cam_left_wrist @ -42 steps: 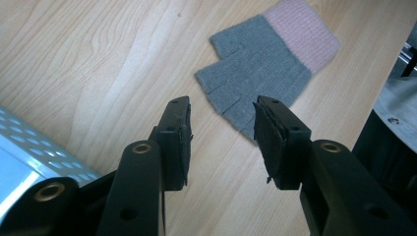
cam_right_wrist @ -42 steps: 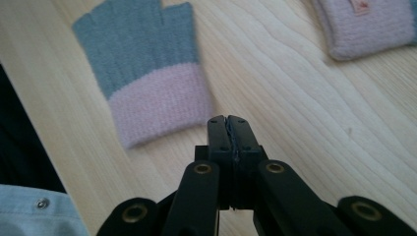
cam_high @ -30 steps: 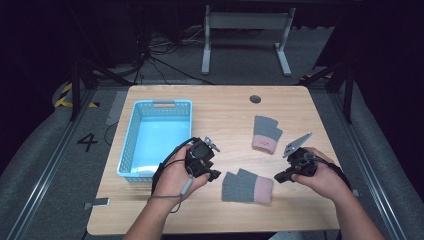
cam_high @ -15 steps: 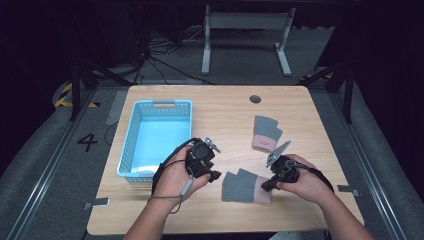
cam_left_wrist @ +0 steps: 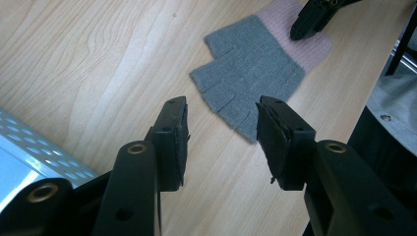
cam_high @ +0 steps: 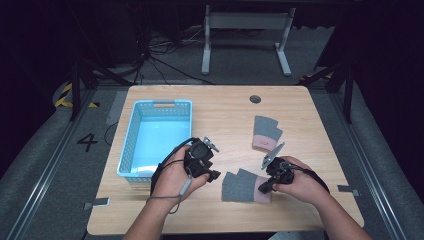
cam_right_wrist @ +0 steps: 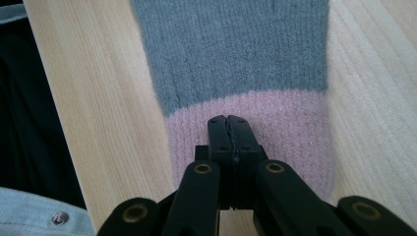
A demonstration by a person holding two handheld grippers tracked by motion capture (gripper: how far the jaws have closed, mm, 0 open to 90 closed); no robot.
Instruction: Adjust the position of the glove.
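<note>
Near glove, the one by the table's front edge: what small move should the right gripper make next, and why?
Probably open the jaws: the right gripper is shut with its tips over the pink cuff of the near glove, and nothing shows between them. The glove lies flat. The left gripper waits open just short of its finger end.

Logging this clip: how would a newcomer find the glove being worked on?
On the wooden table, look right of the blue basket to the near edge. That glove lies under the right gripper; the other glove lies farther back, untouched.
</note>
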